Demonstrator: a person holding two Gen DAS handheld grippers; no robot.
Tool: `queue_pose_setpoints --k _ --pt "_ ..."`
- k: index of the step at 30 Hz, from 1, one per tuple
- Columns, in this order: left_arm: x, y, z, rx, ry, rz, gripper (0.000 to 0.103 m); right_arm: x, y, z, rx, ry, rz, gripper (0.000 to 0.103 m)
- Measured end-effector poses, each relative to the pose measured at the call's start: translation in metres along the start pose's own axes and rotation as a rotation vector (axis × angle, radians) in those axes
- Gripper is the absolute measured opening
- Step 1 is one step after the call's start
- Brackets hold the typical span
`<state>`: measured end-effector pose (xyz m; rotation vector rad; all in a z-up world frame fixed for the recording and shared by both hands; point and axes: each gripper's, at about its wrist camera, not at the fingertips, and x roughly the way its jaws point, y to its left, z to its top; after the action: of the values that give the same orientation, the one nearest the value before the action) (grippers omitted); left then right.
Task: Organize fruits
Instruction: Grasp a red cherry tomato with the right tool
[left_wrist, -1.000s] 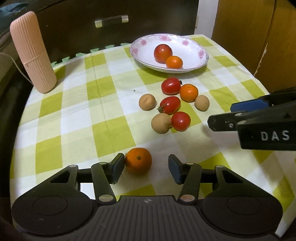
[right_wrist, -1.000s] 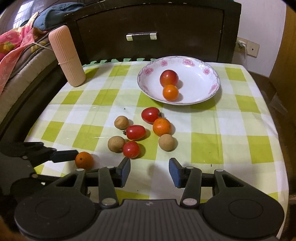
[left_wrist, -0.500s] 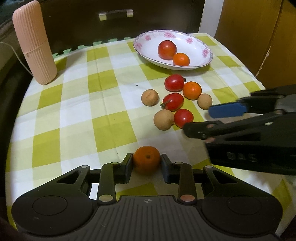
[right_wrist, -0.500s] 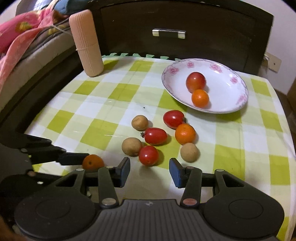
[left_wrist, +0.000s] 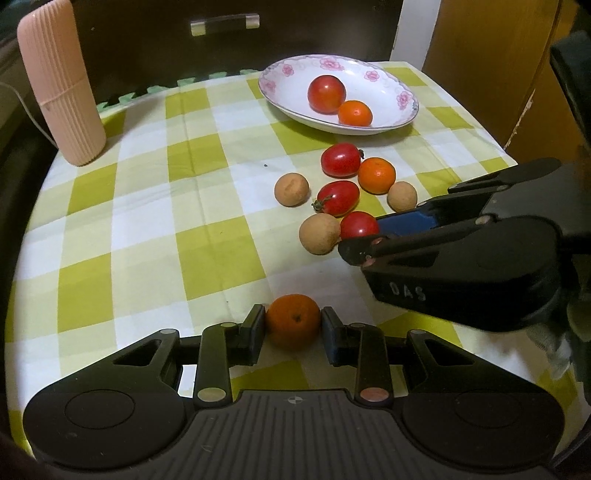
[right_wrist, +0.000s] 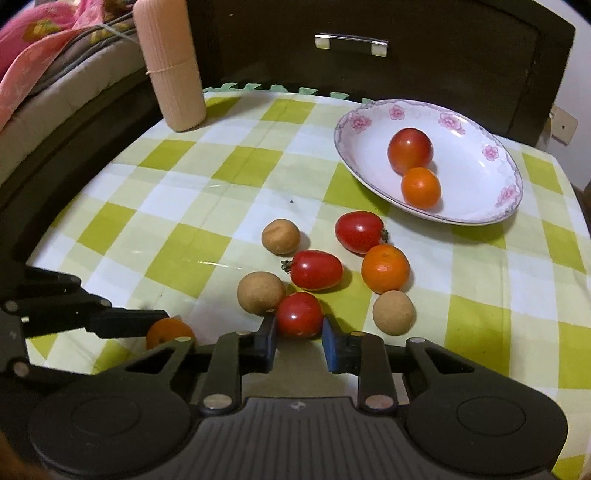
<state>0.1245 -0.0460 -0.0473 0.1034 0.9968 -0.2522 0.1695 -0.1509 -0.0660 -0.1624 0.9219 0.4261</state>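
Checked tablecloth (left_wrist: 147, 229): right gripper (right_wrist: 298, 338) half hides a tomato (left_wrist: 357, 225)

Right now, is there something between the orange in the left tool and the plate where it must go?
Yes. The loose fruit lies on the cloth between the orange and the plate, and the right tool reaches in there too.

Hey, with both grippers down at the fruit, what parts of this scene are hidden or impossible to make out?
- Small orange mandarin in the right wrist view: mostly hidden by both grippers.
- Round red cherry tomato in the left wrist view: lower part hidden by the right gripper.
- Left gripper: pads touch the mandarin; how firmly it grips cannot be told.
- Pink ribbed cylinder: top cut off.
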Motion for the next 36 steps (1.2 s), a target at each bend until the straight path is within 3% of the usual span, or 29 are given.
queue_pose_setpoints --k 24,28,32,36 --pt "0.000 -0.014 -0.001 0.099 0.012 -0.029 0.040 -0.033 0.006 -0.047 0.003 0.030 -0.024 0.026" --pt "0.002 -0.017 -0.001 0.120 0.012 -0.015 0.041 -0.034 0.007 -0.051 -0.010 0.016 -0.038 0.026" --pt "0.001 -0.020 -0.007 0.140 -0.006 0.012 0.050 -0.037 0.011 -0.055 -0.001 0.019 -0.077 0.026" --pt "0.000 -0.016 -0.008 0.120 -0.003 0.002 0.043 -0.041 0.014 -0.056 0.040 0.058 -0.123 0.024"
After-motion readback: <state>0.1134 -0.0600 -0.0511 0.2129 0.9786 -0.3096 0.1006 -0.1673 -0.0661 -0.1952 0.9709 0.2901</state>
